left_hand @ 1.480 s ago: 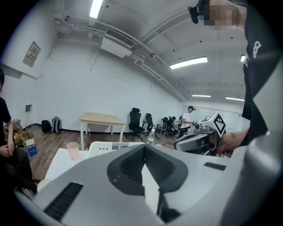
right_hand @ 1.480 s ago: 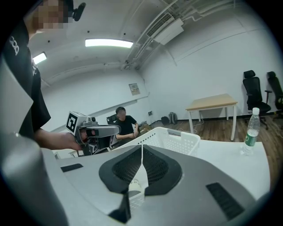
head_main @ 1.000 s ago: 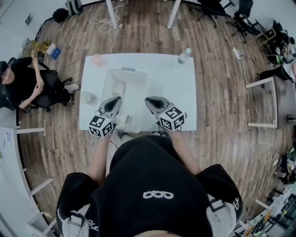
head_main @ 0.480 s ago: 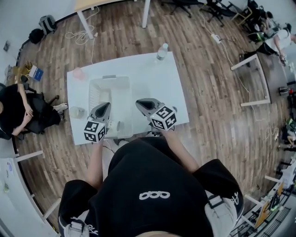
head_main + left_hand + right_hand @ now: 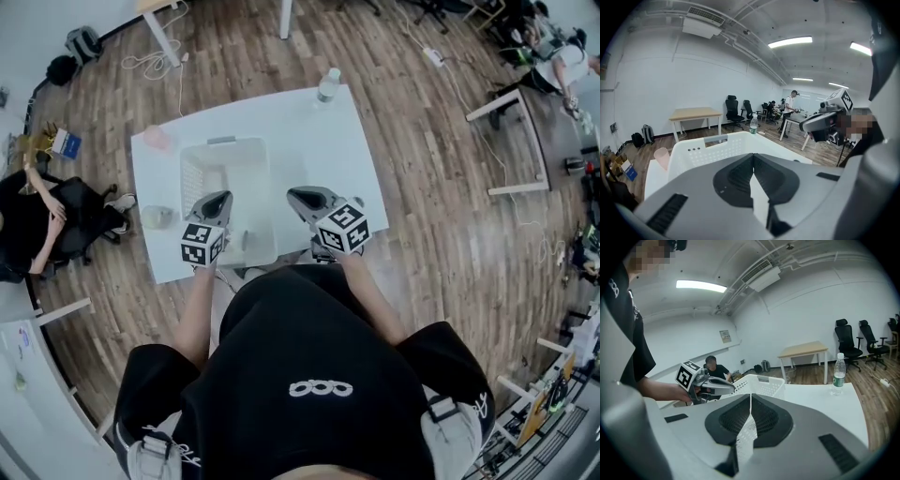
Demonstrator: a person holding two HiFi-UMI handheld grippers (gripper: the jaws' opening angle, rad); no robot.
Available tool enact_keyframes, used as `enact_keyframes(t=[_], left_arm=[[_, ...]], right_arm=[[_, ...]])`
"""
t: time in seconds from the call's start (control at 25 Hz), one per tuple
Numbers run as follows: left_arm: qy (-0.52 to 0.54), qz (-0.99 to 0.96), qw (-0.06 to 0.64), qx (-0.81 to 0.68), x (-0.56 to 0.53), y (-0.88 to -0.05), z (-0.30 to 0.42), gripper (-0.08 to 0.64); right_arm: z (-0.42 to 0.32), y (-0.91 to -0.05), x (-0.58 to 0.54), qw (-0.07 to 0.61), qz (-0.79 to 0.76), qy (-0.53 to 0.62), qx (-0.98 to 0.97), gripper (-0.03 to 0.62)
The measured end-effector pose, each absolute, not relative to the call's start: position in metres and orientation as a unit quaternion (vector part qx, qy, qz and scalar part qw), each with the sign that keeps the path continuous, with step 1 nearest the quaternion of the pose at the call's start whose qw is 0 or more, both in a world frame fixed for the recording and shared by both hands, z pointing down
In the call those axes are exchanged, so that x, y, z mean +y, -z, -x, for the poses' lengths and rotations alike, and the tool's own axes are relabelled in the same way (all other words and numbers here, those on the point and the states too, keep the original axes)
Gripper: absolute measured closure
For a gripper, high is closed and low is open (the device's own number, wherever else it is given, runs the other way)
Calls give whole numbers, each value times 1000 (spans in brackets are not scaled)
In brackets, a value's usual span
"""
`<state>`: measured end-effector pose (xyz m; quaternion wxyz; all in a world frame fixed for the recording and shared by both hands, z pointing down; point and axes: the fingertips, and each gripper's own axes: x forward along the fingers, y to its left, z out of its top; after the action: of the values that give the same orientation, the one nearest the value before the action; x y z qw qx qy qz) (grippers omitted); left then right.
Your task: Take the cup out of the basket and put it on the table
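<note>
A white table (image 5: 319, 150) stands on a wood floor, and a white basket (image 5: 192, 178) sits on its left half, long side running near to far. The left gripper (image 5: 223, 197) hangs over the basket's near-left part, its jaws pressed together with nothing between them; its own view shows the two dark pads meeting in a line, with the basket's far wall (image 5: 722, 145) beyond. The right gripper (image 5: 292, 194) is over the table just right of the basket, near its near-right corner, also closed tight and empty, as its own view (image 5: 750, 399) shows. A small pale cup (image 5: 246, 240) lies inside the basket at its near end, just right of the left gripper; it is too small to tell more. Two other cups stand on the table outside the basket: a pink cup (image 5: 157, 138) near the far-left corner and a clear cup (image 5: 157, 217) at the left edge. A bottle (image 5: 327, 86) stands upright at the far-right corner, well apart from the basket. A seated person (image 5: 37, 220) is at the left of the room, off the table.
</note>
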<state>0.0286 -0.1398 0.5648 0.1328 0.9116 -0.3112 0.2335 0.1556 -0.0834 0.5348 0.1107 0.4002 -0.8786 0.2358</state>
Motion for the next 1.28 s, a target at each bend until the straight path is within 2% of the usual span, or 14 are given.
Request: enact_keyframes(t=[0.56, 0.68, 0.76, 0.92, 1.28], left_arm=[[-354, -842, 176, -368, -171, -651, 0, 544], [-327, -816, 236, -414, -183, -670, 5, 435], [-288, -789, 303, -450, -188, -680, 12, 409], [-220, -730, 399, -510, -185, -703, 28, 408], [-189, -659, 450, -572, -190, -751, 54, 437]], right_arm=[[-141, -549, -94, 116, -389, -262, -876, 566], [-140, -550, -96, 117, -381, -264, -878, 566], [-140, -551, -99, 118, -374, -266, -881, 566], [-143, -559, -104, 122, -361, -272, -883, 566], [-158, -567, -118, 146, -335, -276, -889, 566]])
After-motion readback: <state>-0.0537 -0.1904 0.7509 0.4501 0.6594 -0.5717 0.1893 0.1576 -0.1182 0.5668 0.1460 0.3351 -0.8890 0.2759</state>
